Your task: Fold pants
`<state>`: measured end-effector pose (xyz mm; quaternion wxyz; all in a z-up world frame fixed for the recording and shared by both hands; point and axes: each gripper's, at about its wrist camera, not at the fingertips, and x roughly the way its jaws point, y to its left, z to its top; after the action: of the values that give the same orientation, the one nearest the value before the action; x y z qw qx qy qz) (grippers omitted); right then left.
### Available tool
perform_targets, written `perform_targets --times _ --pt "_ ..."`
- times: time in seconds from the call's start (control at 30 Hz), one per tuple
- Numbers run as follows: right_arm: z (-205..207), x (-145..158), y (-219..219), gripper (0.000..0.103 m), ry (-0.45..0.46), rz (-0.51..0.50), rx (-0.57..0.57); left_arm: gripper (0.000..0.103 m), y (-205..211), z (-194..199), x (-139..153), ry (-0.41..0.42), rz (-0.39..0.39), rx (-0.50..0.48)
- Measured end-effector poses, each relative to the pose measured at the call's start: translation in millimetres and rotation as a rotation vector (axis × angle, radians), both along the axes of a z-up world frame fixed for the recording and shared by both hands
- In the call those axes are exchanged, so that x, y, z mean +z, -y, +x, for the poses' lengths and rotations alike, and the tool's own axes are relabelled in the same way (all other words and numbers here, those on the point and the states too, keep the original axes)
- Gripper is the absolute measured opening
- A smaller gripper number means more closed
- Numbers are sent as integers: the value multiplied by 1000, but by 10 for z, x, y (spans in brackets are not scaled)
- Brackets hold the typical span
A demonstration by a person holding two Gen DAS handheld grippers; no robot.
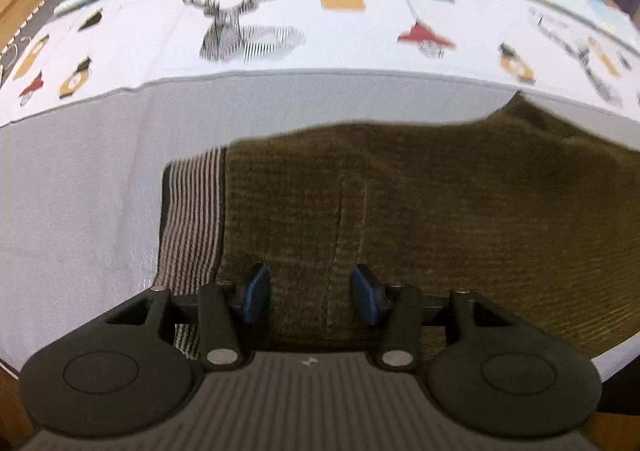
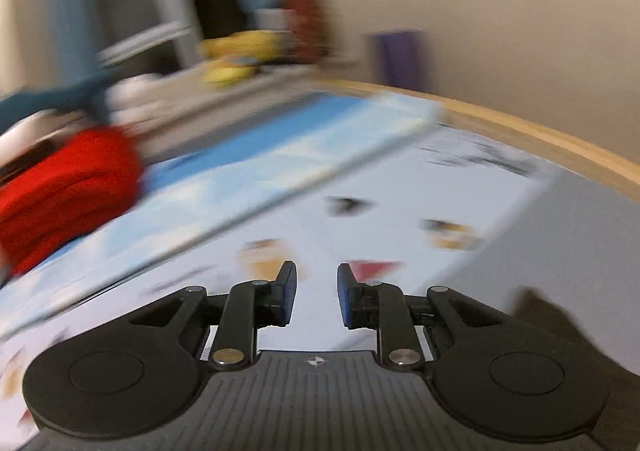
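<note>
Over the olive pants point(image 1: 400, 203), left gripper point(image 1: 310, 293) hovers with jaws apart, gripping nothing. Right gripper point(image 2: 317, 293) is slightly parted, empty too. I'd pinch the striped waistband point(image 1: 192, 219) squarely before folding.

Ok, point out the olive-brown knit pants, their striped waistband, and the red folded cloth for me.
olive-brown knit pants point(image 1: 420, 211): left wrist view, middle of the flat fabric.
striped waistband point(image 1: 192, 219): left wrist view, centre of the ribbed band at the pants' left edge.
red folded cloth point(image 2: 68, 191): right wrist view, middle of the blurred pile.
</note>
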<state>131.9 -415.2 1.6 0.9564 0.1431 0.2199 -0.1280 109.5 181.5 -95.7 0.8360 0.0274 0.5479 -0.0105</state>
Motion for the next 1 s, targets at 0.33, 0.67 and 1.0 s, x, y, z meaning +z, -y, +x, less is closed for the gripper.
perform_targets --times 0.33,0.67,1.0 --pt "274 -252 -1660 3 -133 45 555 47 -72 55 -171 -89 38 6" --pt "600 -594 -2338 34 -319 48 754 48 -122 93 -175 -94 11 3" --pt "867 -1003 -2658 44 -458 166 863 48 -118 108 -199 -96 7 -6"
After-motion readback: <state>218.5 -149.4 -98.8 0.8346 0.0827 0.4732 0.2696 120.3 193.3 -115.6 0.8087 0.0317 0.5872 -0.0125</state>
